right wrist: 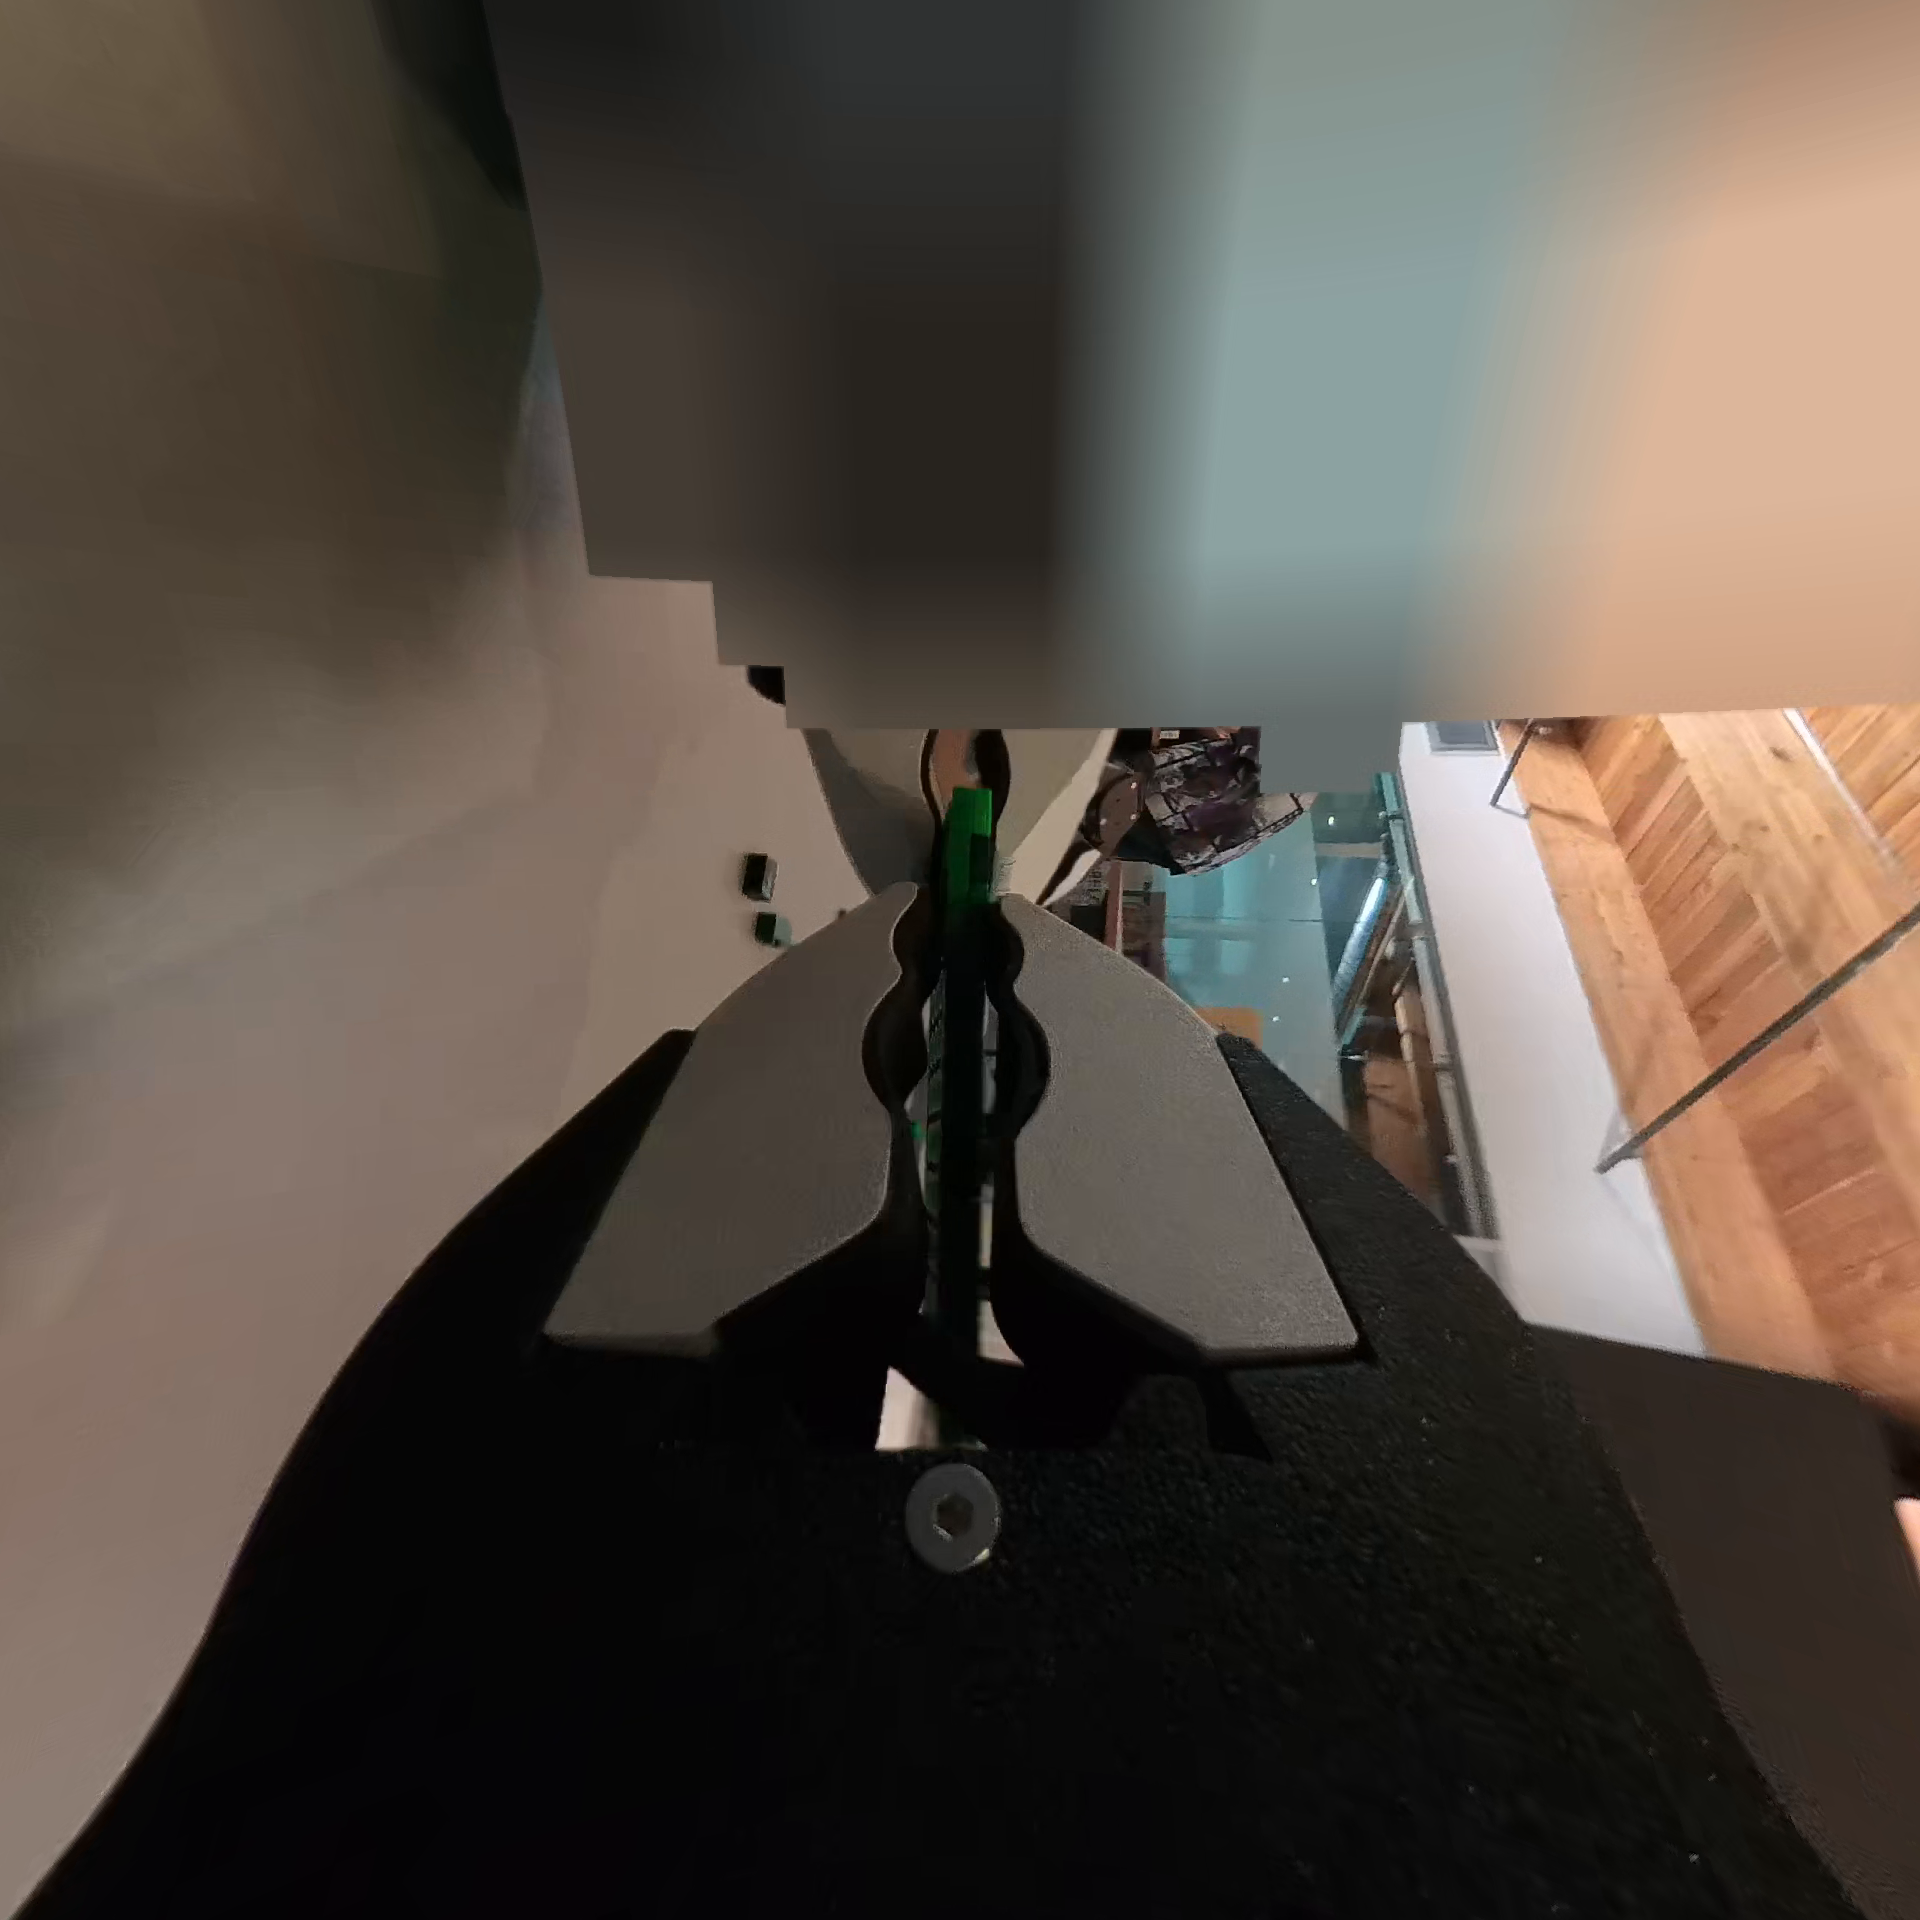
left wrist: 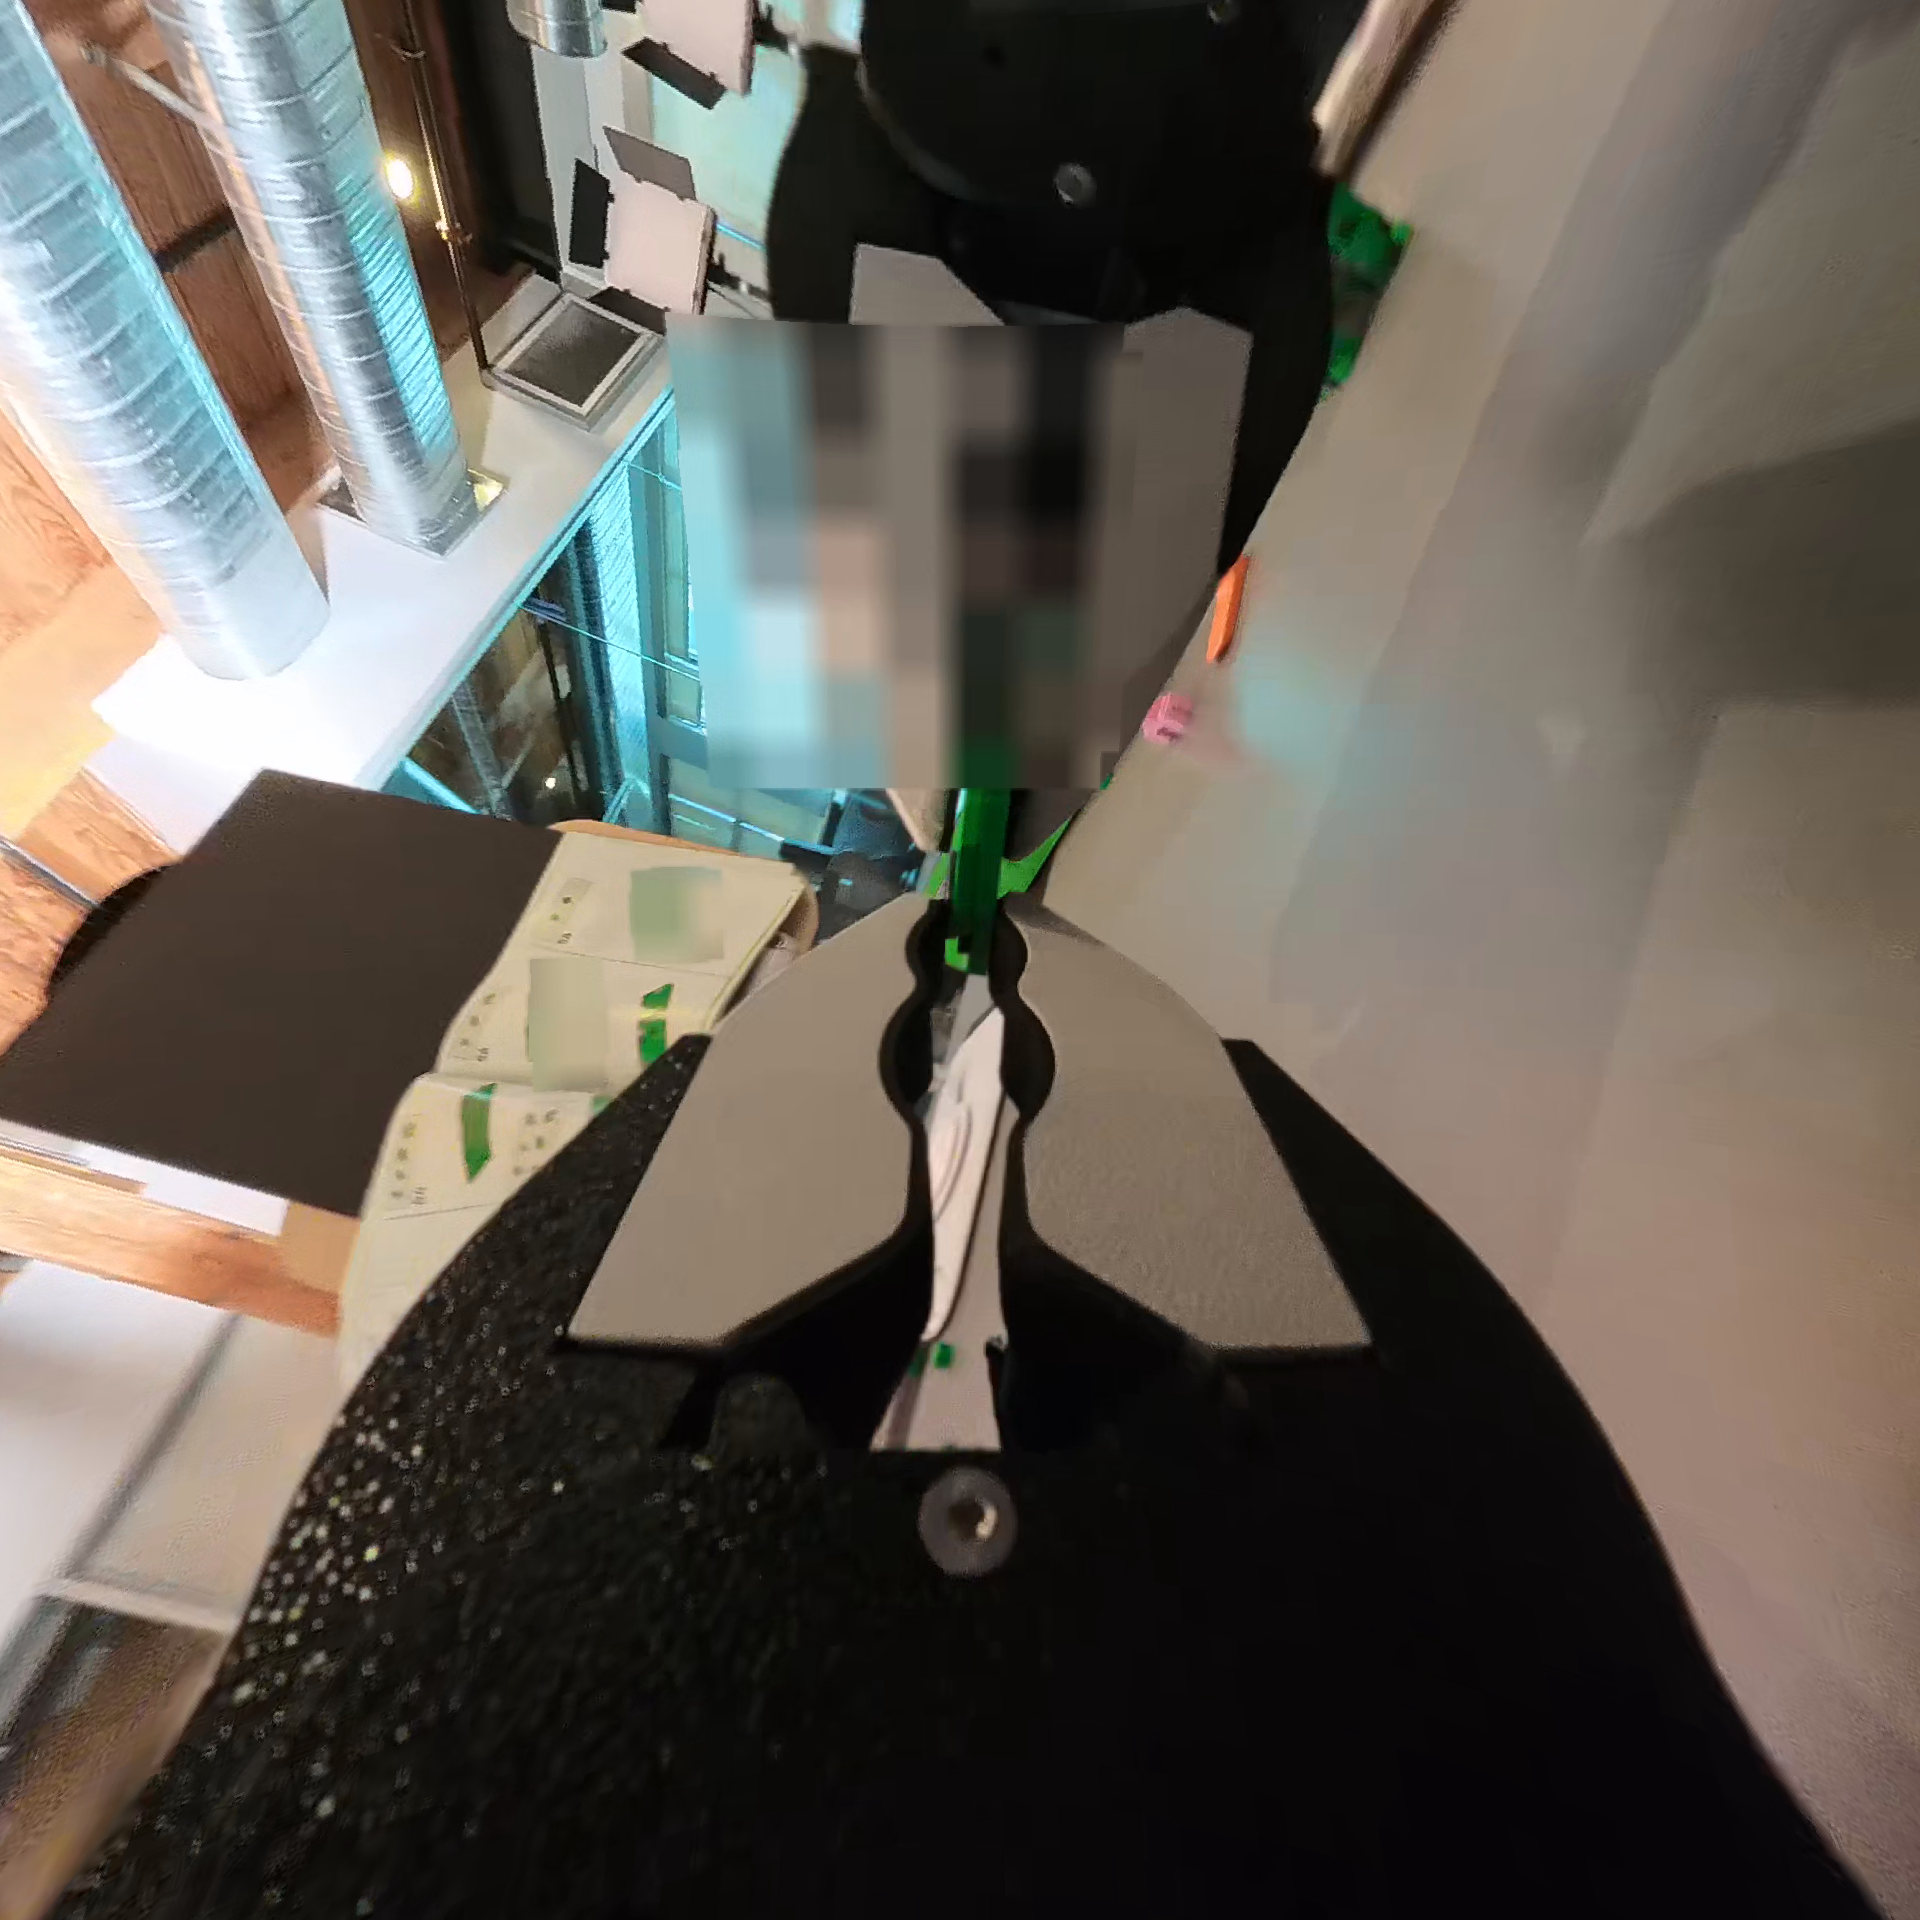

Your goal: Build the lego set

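My left gripper [left wrist: 966, 920] is shut on the end of a thin green lego piece [left wrist: 977, 852], which runs away from the fingertips toward a blurred patch. My right gripper [right wrist: 961, 899] is shut on a green lego plate [right wrist: 971, 831], seen edge-on between the fingers and sticking out past the tips. The left gripper [right wrist: 964, 774] faces it just beyond and pinches the far end of the green plate. Both are held up off the white table [left wrist: 1507, 935]. The other gripper's black housing [left wrist: 1039, 135] shows at the top of the left wrist view.
An orange piece [left wrist: 1226, 613], a pink piece [left wrist: 1169, 717] and green parts [left wrist: 1361, 260] lie on the table. Two small dark pieces [right wrist: 758, 873] lie on it in the right wrist view. An open instruction booklet [left wrist: 582, 997] lies beside a black board [left wrist: 260, 987].
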Tool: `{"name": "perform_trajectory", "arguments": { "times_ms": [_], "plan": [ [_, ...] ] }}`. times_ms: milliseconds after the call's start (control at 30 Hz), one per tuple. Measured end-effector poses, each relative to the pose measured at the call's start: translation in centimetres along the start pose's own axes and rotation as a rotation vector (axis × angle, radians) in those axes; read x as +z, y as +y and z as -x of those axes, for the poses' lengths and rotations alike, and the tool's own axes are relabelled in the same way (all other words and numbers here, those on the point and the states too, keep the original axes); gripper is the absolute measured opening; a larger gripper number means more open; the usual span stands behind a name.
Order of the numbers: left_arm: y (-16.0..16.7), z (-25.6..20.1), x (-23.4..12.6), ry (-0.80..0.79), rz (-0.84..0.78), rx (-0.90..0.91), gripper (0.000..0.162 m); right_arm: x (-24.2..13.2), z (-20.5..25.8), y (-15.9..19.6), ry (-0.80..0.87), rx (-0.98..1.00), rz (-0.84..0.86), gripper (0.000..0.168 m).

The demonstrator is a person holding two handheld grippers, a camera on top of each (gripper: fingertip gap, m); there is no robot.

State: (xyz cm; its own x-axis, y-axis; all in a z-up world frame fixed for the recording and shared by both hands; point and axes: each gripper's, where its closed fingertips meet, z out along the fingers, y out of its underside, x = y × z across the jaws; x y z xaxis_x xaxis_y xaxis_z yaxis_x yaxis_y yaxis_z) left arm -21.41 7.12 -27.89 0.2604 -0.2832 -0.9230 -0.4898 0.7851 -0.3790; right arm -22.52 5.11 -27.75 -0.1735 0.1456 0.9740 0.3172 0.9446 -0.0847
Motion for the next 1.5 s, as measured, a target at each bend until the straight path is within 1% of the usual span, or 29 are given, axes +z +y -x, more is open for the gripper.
{"name": "perform_trajectory", "arguments": {
  "times_ms": [100, 167, 233, 267, 300, 333, 433, 567, 633, 700, 733, 800, 867, 900, 967, 1033, 1100, 1200, 1267, 1367, 1400, 1467, 1500],
  "plan": [
    [-0.3, 0.4, -0.2, 0.004, -0.044, -0.111, 0.007, 0.0, -0.9, 0.0, 0.006, 0.138, -0.011, 0.016],
    [-0.1, 0.3, -0.2, 0.014, -0.042, -0.124, 0.007, 0.1, -0.9, 0.2, -0.036, 0.225, 0.001, 0.02],
    [-0.4, 0.2, -0.2, 0.023, -0.064, -0.14, 0.007, 0.3, -0.6, 0.5, -0.082, 0.267, 0.019, 0.02],
    [-0.5, 0.2, -0.2, 0.029, -0.066, -0.153, 0.007, 0.3, -0.4, 0.6, -0.11, 0.28, 0.02, 0.017],
    [-0.5, 0.1, -0.2, 0.031, -0.071, -0.152, 0.007, 0.2, 0.0, 0.4, -0.149, 0.294, 0.01, 0.009],
    [-0.6, 0.0, -0.2, 0.04, -0.074, -0.161, 0.007, 0.2, 0.1, 0.4, -0.163, 0.304, 0.01, 0.008],
    [-0.4, -0.3, -0.1, 0.066, -0.071, -0.197, 0.007, 0.2, 0.5, 0.6, -0.188, 0.299, 0.02, 0.008],
    [-0.5, -0.9, 0.0, 0.107, -0.068, -0.207, 0.006, 0.0, 1.0, 0.7, -0.276, 0.415, 0.018, 0.007],
    [-0.6, -0.9, 0.1, 0.116, -0.073, -0.259, 0.006, -0.1, 1.0, 0.8, -0.287, 0.414, 0.027, 0.007],
    [-0.4, -0.7, 0.4, 0.119, -0.081, -0.4, 0.006, 0.0, 0.6, 1.4, -0.249, 0.398, 0.051, 0.007],
    [-0.1, -0.2, 0.5, 0.098, -0.088, -0.478, 0.01, 0.0, 0.0, 1.9, -0.198, 0.388, 0.069, 0.006],
    [0.0, 0.6, 0.5, 0.087, -0.131, -0.648, 0.045, 0.0, -1.4, 3.0, -0.075, 0.326, 0.099, 0.006],
    [0.1, 1.3, 0.8, 0.085, -0.17, -0.863, 0.064, 0.1, -2.6, 3.1, 0.04, 0.253, 0.114, 0.006],
    [-0.1, 1.4, 1.0, 0.092, -0.193, -0.953, 0.07, 0.2, -3.2, 2.9, 0.093, 0.223, 0.115, 0.006],
    [-0.4, 1.5, 1.2, 0.095, -0.246, -1.092, 0.074, 0.6, -4.0, 2.4, 0.175, 0.163, 0.114, 0.006],
    [-1.0, 1.7, 1.1, 0.109, -0.314, -1.182, 0.072, 1.3, -4.3, 1.9, 0.229, 0.084, 0.116, 0.007],
    [-1.6, 2.2, 0.7, 0.104, -0.39, -1.22, 0.065, 2.1, -4.2, 1.4, 0.247, 0.034, 0.113, 0.006],
    [-1.7, 3.0, -0.2, 0.064, -0.455, -1.209, 0.05, 2.9, -3.8, 1.1, 0.259, -0.034, 0.115, 0.006],
    [-1.3, 3.6, -0.5, 0.019, -0.46, -1.197, 0.038, 3.2, -3.9, 0.9, 0.272, -0.053, 0.108, 0.006],
    [-1.2, 3.8, -0.8, 0.013, -0.492, -1.194, 0.036, 3.5, -4.1, 0.9, 0.276, -0.019, 0.107, 0.008],
    [-1.1, 3.9, -0.9, 0.008, -0.49, -1.183, 0.036, 3.4, -4.1, 1.0, 0.269, 0.02, 0.097, 0.018],
    [-0.6, 4.1, -1.1, -0.016, -0.477, -1.161, 0.036, 2.8, -3.6, 1.1, 0.2, 0.145, 0.062, 0.04],
    [-0.3, 4.2, -1.2, -0.023, -0.471, -1.158, 0.036, 2.4, -3.8, 1.7, 0.188, 0.21, 0.074, 0.045]
  ]
}}
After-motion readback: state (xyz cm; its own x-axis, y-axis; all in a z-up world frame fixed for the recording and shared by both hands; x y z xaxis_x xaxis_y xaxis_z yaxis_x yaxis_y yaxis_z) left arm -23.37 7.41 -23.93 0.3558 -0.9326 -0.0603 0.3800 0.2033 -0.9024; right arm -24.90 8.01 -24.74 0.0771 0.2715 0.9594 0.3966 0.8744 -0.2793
